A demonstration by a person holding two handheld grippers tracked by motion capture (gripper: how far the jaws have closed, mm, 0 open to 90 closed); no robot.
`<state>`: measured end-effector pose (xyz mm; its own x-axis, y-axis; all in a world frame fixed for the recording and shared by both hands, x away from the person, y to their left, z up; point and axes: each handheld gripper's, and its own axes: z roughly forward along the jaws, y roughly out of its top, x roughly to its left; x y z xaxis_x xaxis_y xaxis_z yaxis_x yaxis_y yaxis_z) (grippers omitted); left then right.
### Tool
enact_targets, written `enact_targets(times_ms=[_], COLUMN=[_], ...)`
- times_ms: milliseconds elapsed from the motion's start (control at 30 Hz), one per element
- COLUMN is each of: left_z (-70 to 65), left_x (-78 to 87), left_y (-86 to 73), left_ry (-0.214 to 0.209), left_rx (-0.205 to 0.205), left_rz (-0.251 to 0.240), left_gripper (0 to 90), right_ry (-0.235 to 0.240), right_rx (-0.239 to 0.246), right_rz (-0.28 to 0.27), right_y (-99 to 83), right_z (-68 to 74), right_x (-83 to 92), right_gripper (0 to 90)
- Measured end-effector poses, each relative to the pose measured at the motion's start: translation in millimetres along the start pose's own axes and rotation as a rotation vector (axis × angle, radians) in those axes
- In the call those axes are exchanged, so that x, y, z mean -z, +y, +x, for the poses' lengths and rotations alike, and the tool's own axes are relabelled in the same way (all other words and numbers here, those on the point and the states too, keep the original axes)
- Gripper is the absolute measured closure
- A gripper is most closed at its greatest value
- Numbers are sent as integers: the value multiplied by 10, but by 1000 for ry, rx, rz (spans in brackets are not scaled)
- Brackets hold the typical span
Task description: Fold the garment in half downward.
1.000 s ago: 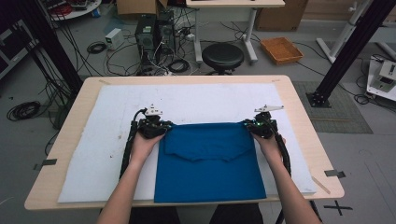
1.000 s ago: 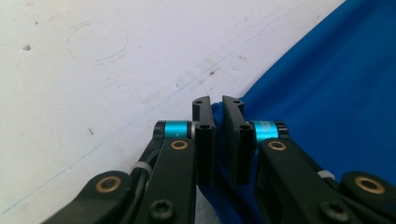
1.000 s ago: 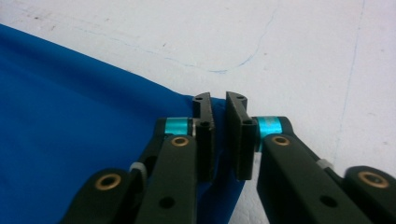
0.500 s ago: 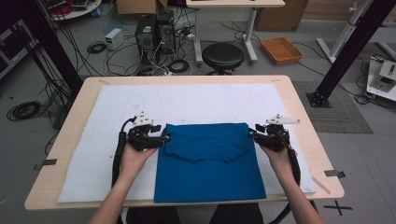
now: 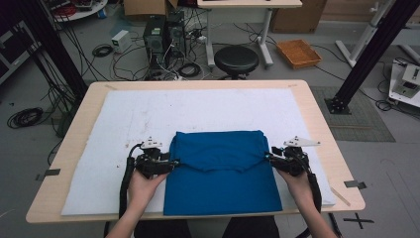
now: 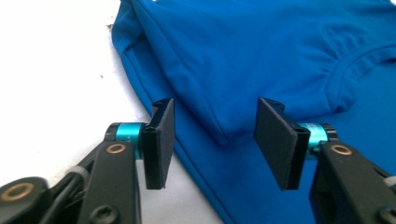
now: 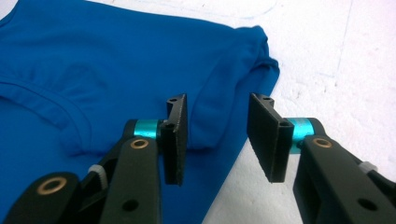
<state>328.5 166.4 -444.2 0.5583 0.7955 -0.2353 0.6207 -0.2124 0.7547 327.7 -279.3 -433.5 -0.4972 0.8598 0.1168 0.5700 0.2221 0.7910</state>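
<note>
A blue T-shirt (image 5: 223,171) lies folded on a white mat (image 5: 148,114), its upper part turned down so the collar (image 6: 359,60) faces up. My left gripper (image 5: 174,162) rests at the shirt's left edge. In the left gripper view (image 6: 215,140) its jaws have just opened and then narrowed a little; a folded corner (image 6: 224,133) sits between the pads, untouched. At the right edge, my right gripper (image 5: 267,156) has just opened. In the right gripper view (image 7: 217,140) a sleeve fold (image 7: 210,126) lies between its open jaws, not pressed.
The mat covers most of a wooden table (image 5: 322,129) with tape marks near its front corners. Beyond the far edge stand a black stool (image 5: 236,59), a computer tower (image 5: 154,37), floor cables and an orange tray (image 5: 298,53). A black frame post (image 5: 371,54) rises at the right.
Both grippers let go of the shirt's top fold and opened. Each hand drew back toward the person and slightly outward, ending beside the shirt's left and right edges.
</note>
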Motion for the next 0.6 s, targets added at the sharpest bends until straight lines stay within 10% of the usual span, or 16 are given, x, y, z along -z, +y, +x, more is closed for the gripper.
enact_targets(times_ms=[300, 600], left_z=[-41, -39], left_x=[-76, -93], left_y=[28, 42], left_ry=[-6, -11], left_rx=[1, -24], left_rz=[28, 31], left_gripper=[569, 816], right_ry=[19, 46], right_rx=[-27, 23], right_rz=[53, 72], right_y=[-42, -35], right_z=[-22, 44], right_x=[-129, -173], right_gripper=[616, 856])
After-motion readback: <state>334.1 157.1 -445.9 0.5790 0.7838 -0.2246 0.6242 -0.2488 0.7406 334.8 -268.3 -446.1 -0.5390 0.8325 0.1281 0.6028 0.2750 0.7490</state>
